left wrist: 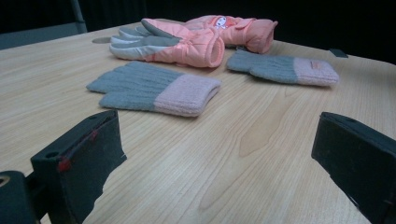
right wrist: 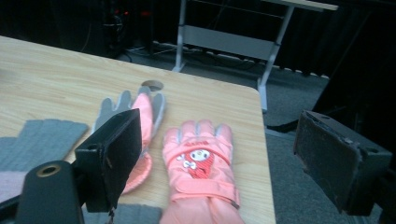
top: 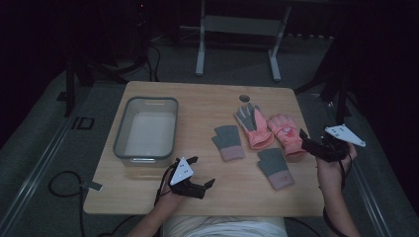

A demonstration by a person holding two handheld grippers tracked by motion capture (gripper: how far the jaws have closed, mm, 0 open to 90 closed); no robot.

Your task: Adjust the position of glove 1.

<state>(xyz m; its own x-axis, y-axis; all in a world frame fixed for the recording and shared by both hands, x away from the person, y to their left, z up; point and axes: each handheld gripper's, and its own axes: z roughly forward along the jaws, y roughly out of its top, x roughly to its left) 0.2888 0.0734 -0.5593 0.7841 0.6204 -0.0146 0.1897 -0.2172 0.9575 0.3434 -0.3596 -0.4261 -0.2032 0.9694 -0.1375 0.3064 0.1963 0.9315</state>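
Note:
Four gloves lie on the right half of the wooden table (top: 197, 106). Two are grey knit gloves with pink cuffs (top: 228, 142) (top: 274, 168). A pink glove with grey fingers (top: 254, 127) lies palm up beside a pink glove with a cartoon patch (top: 285, 133). My left gripper (top: 201, 171) hovers open near the front edge, its jaws facing the near knit glove (left wrist: 149, 86), well short of it. My right gripper (top: 305, 140) is open at the right edge, just above the cartoon glove (right wrist: 198, 158), holding nothing.
An empty grey plastic bin (top: 146, 131) stands on the left half of the table. A round cable hole (top: 244, 98) sits near the far edge. A white table frame (top: 237, 24) stands on the floor beyond. Bare wood lies between bin and gloves.

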